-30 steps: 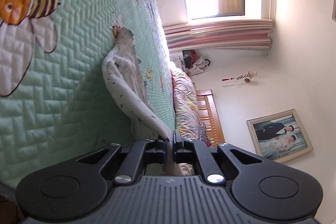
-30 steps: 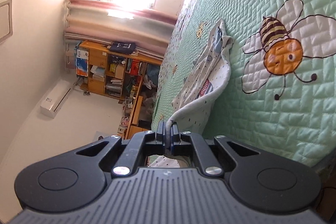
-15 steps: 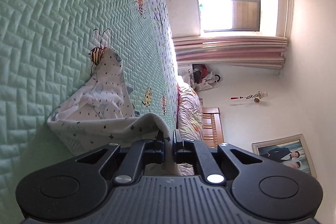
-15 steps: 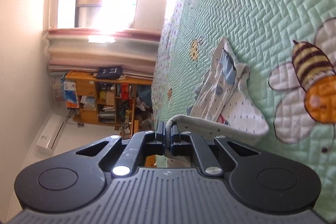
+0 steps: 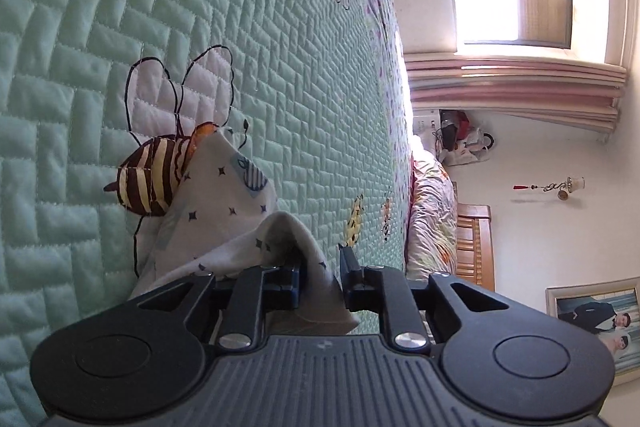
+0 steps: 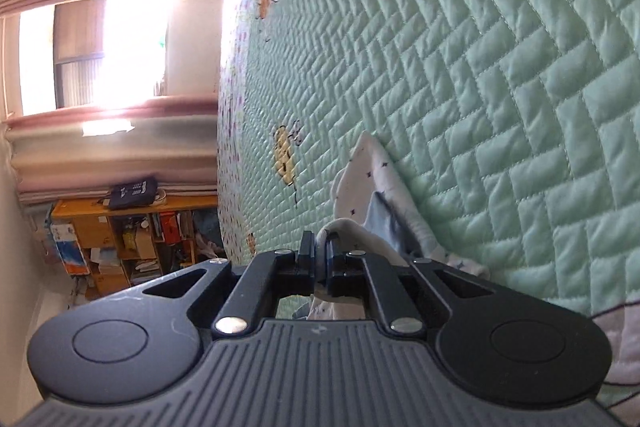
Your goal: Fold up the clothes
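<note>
Your left gripper (image 5: 319, 273) has its jaws parted, with a fold of the white star-print garment (image 5: 224, 203) lying loose in the gap; the cloth touches the left finger and stands clear of the other (so nothing is pinched here). Your right gripper (image 6: 319, 259) has its jaws drawn nearly together, clamped on a rolled edge of the same garment (image 6: 376, 195). Both tools sit low and close over the green quilted bedspread (image 5: 280, 67), and both views come through rolled on their side. The garment lies bunched on the bedspread just ahead of the fingers, its far corner overlapping the embroidered bee (image 5: 148, 175) in the left view.
</note>
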{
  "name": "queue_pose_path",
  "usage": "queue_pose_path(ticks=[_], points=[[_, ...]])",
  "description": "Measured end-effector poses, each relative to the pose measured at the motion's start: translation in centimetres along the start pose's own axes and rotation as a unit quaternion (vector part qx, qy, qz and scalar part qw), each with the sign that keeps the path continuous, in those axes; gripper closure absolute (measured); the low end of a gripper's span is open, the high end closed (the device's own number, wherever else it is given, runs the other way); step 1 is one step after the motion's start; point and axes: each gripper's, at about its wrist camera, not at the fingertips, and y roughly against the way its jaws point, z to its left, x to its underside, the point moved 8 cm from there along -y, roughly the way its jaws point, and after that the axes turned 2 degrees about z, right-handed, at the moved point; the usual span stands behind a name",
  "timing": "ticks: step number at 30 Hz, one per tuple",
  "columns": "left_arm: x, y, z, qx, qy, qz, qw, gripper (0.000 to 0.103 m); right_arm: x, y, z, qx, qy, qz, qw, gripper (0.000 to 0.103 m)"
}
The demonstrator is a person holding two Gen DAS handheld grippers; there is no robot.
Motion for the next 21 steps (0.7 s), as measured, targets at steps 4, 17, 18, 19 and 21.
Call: queue_pose_path(ticks=[4, 17, 18, 19, 21], points=[[-1.2, -0.4, 1.1, 0.004, 0.001, 0.001, 1.0000, 0.081, -1.1, -0.9, -1.1, -0.010, -0.013, 0.002, 1.000, 0.080], [-4.6, 3.6, 1.4, 0.014, -0.022, -0.048, 0.9985, 0.073, 0.9, 1.7, 3.0, -0.077, 0.152, 0.031, 0.985, 0.074], [-3.9, 4.1, 1.2, 0.017, -0.032, -0.044, 0.9983, 0.070, 2.4, 2.0, 2.8, -0.073, 0.177, 0.048, 0.980, 0.074], [-3.2, 4.6, 1.0, 0.019, -0.043, -0.041, 0.9980, 0.068, 3.7, 2.2, 2.5, -0.068, 0.198, 0.063, 0.976, 0.074], [-1.8, 5.4, 0.6, 0.025, -0.064, -0.034, 0.9971, 0.066, 4.9, 1.2, 2.1, -0.054, 0.209, 0.084, 0.973, 0.074]])
